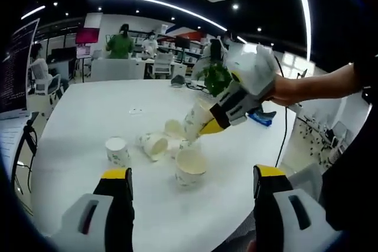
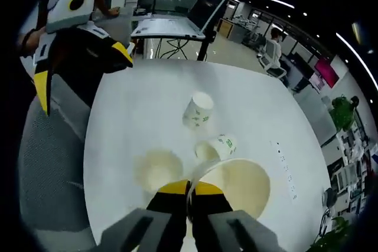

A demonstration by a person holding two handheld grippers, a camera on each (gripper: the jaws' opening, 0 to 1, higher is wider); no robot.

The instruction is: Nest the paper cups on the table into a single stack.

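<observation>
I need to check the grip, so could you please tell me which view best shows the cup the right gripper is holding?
The right gripper view: the held cup sits close, its rim pinched between the jaws. The left gripper view shows that cup farther off, tilted, partly behind the right gripper.

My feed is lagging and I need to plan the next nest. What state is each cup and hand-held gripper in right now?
Right hand-held gripper: shut on the rim of a cup, held above the table.
Held cup: lifted, mouth open toward the right gripper view's camera.
Left hand-held gripper: open, empty.
Upright cup: standing, empty.
Inverted cup: mouth down.
Tipped cup: lying on its side.
</observation>
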